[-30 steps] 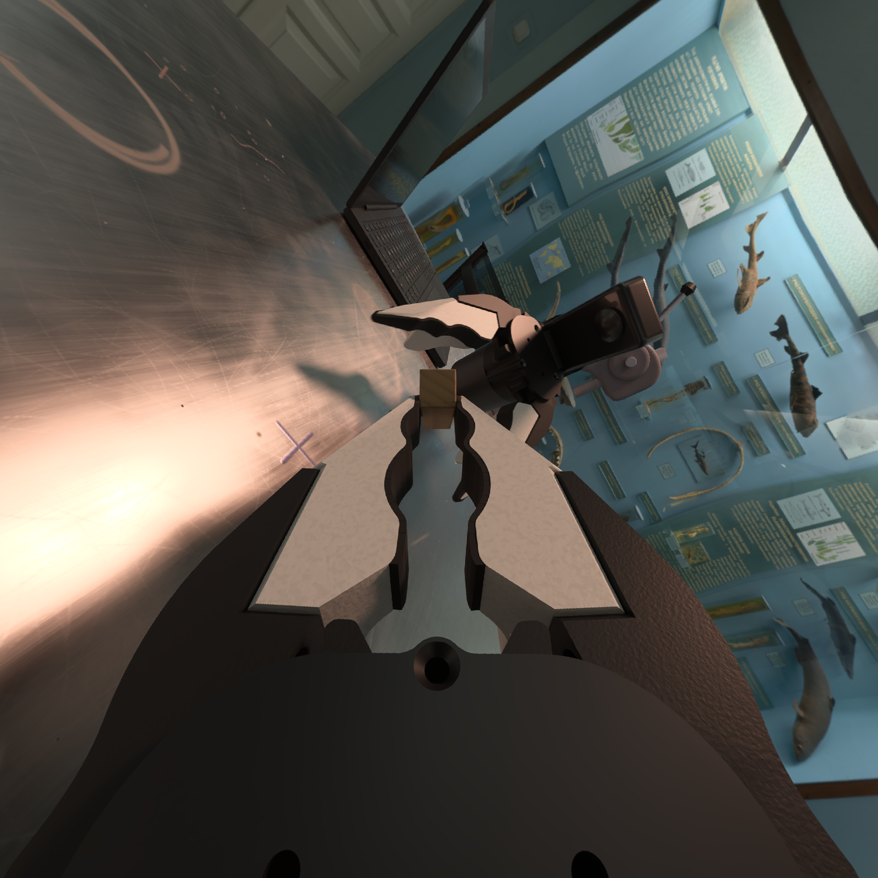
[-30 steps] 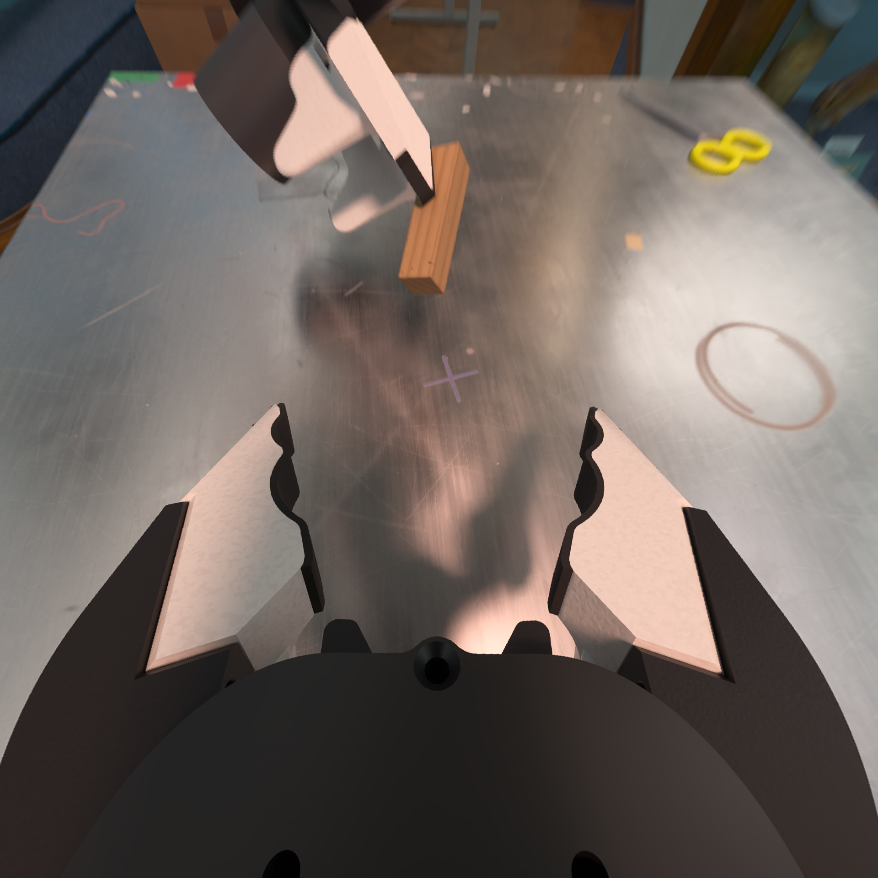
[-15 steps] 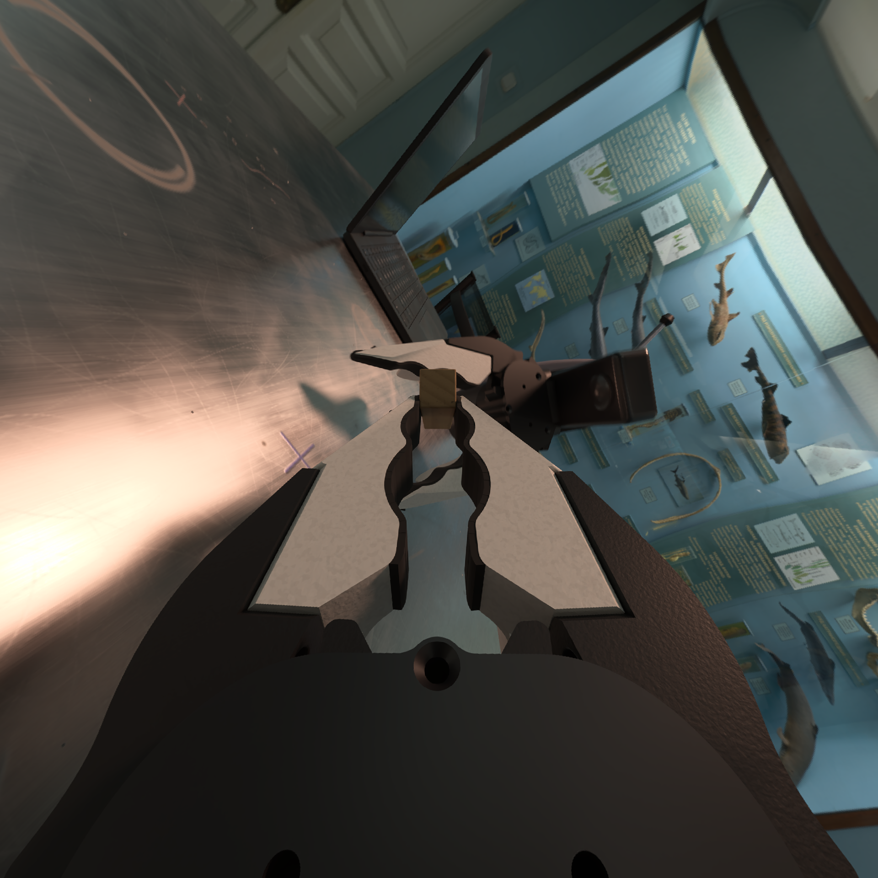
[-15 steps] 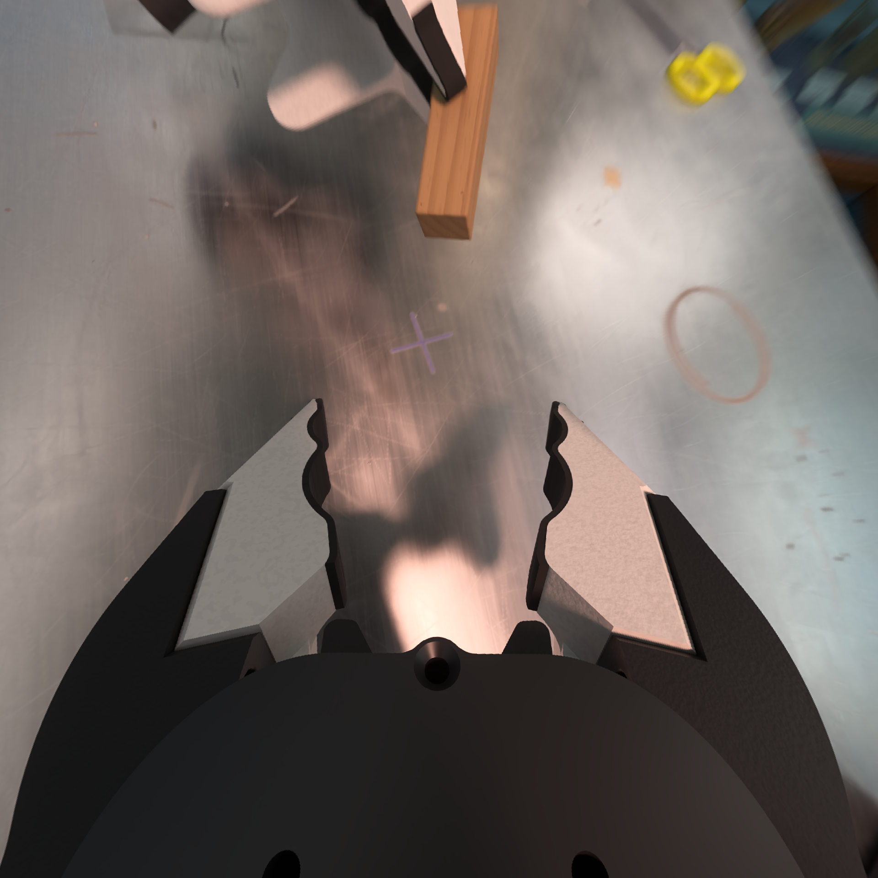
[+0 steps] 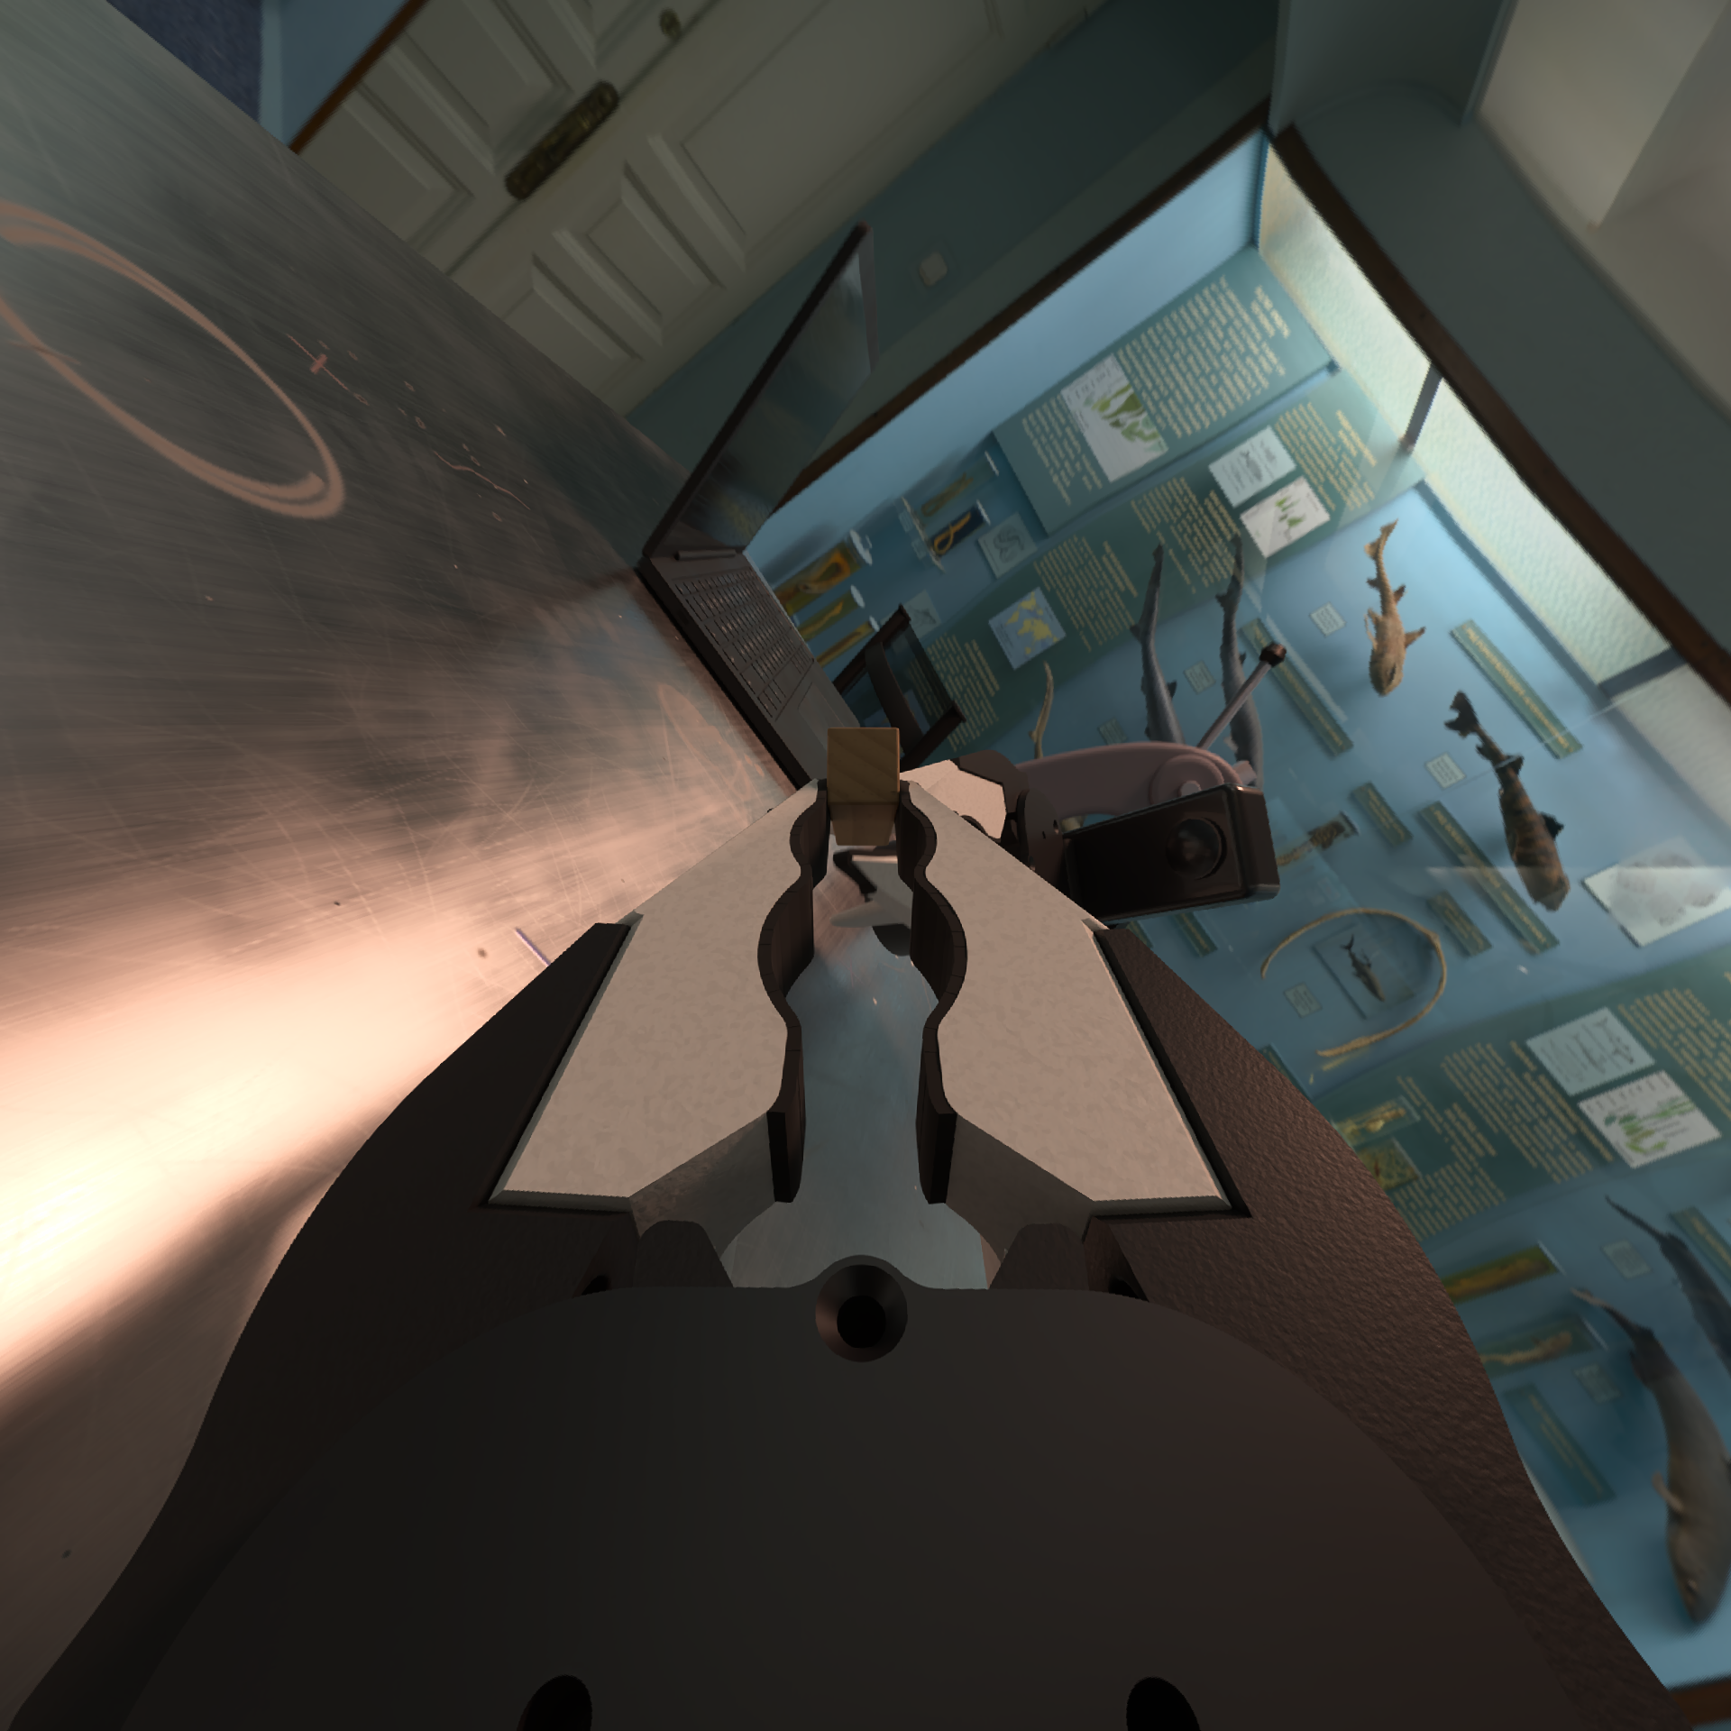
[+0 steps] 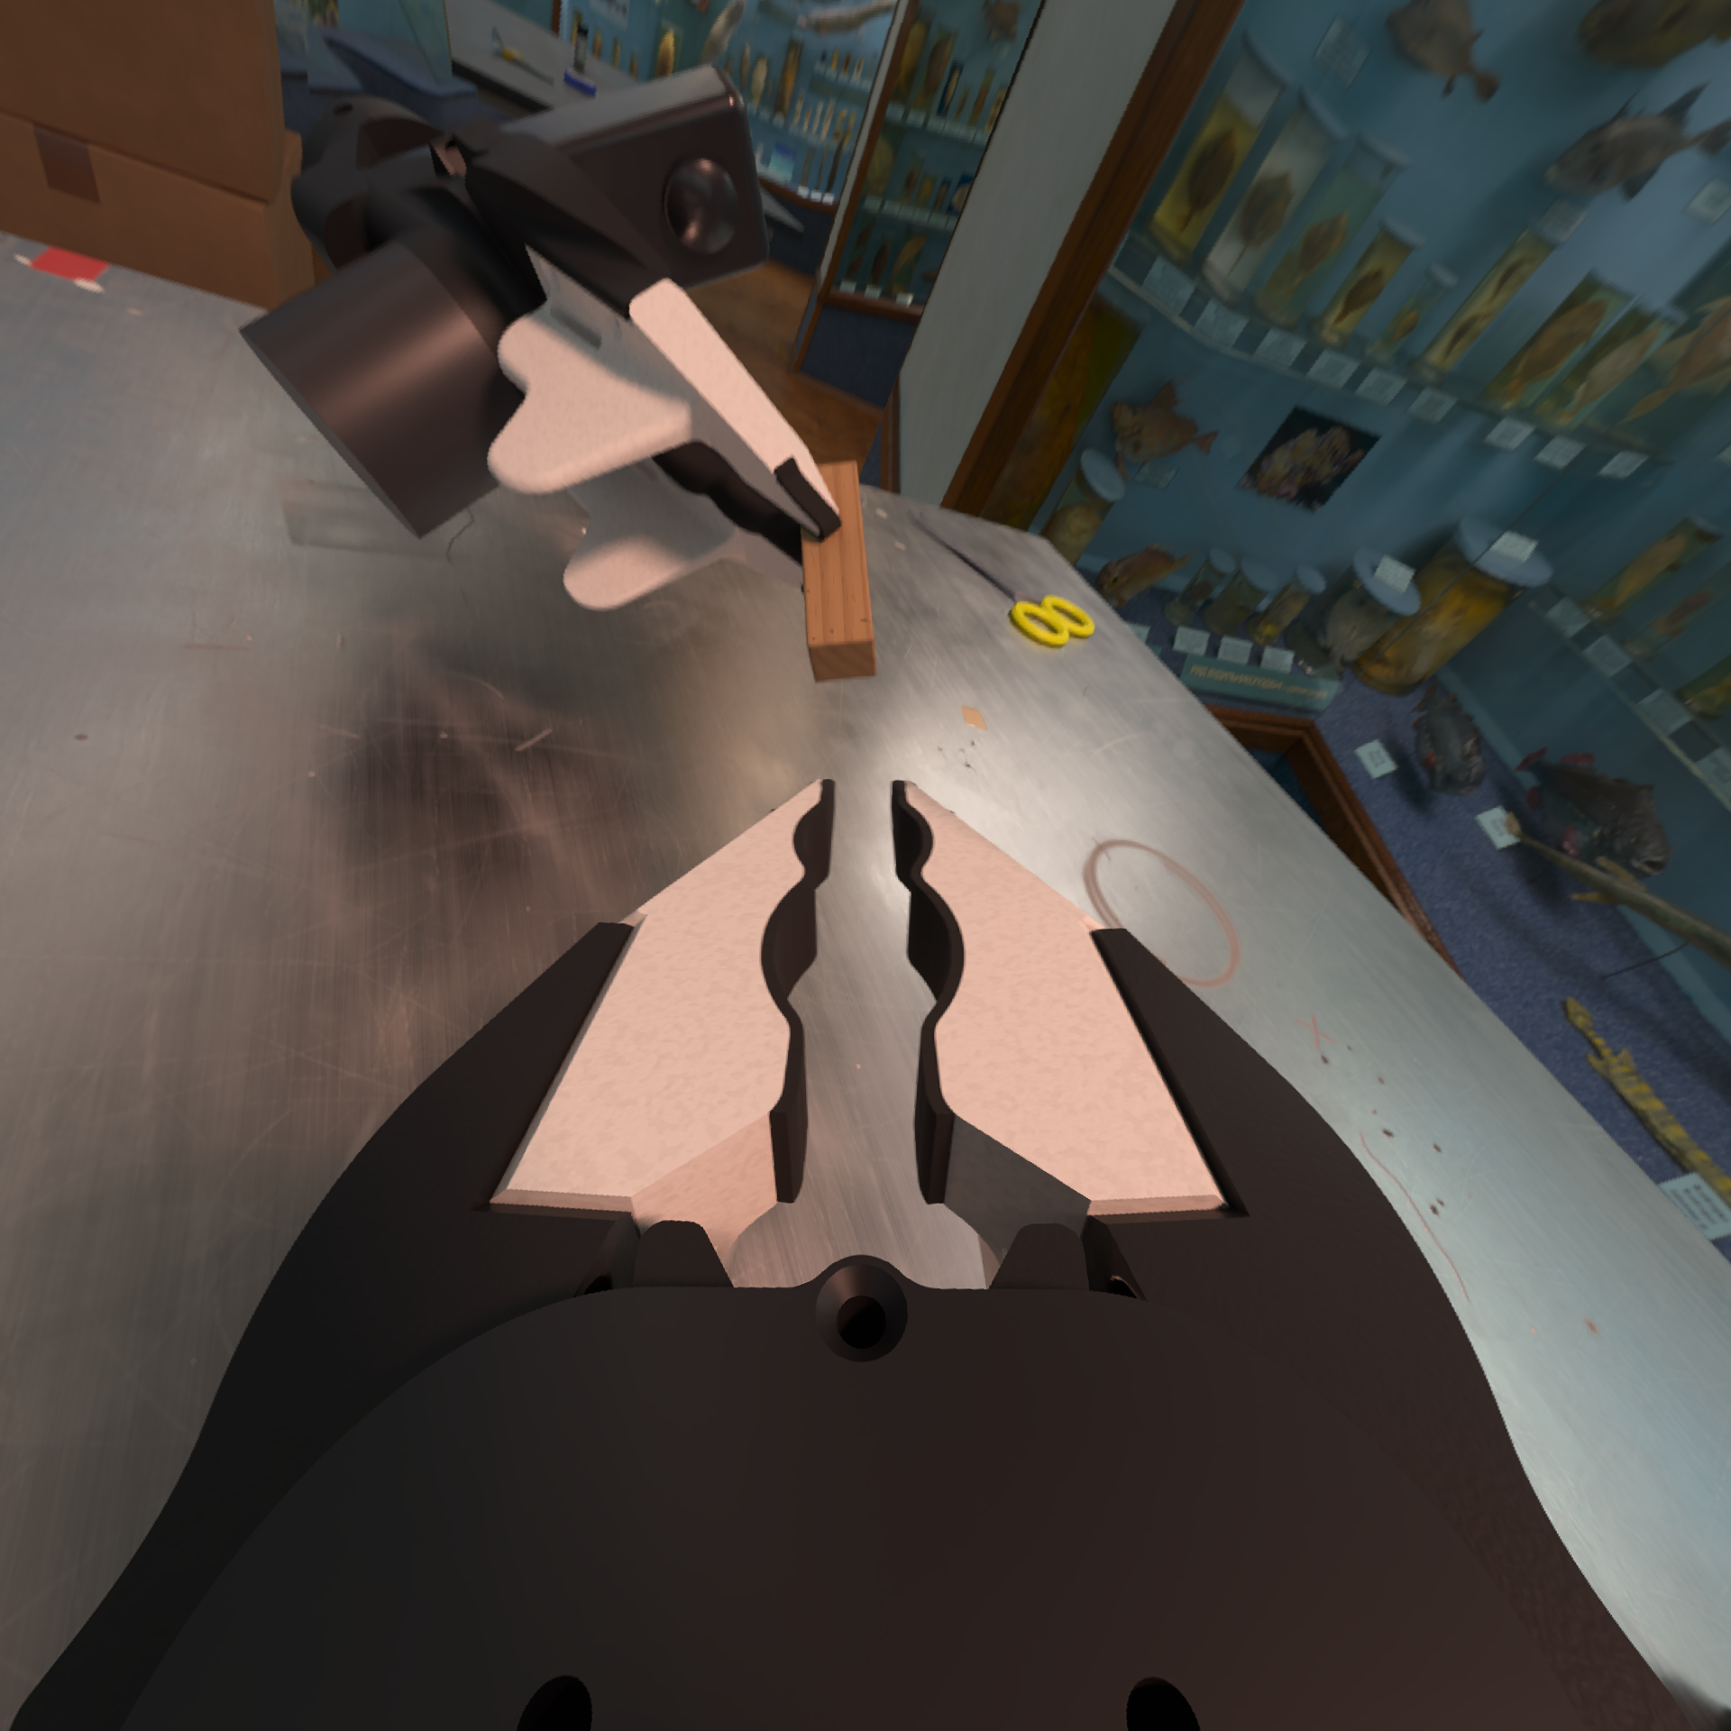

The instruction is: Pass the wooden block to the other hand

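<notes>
The wooden block (image 5: 862, 782) is a long brown bar. My left gripper (image 5: 864, 796) is shut on one end of it, seen end-on at my fingertips. In the right wrist view the left gripper (image 6: 810, 534) holds the block (image 6: 838, 599) above the metal table (image 6: 281, 843), its free end pointing down toward me. My right gripper (image 6: 860, 796) sits just below and in front of that free end, apart from it. Its jaws are closed to a narrow gap with nothing between them. The right gripper's body (image 5: 1171, 843) shows just beyond the block.
Yellow scissor handles (image 6: 1051, 620) lie at the table's far right. A brown ring stain (image 6: 1161, 913) marks the table right of my right gripper. An open laptop (image 5: 740, 637) stands at the table edge. A cardboard box (image 6: 140, 140) sits behind the table.
My right gripper's jaws went from wide open to a narrow gap, and it swung to face the block's free end. The left gripper kept its hold and tilted the block.
</notes>
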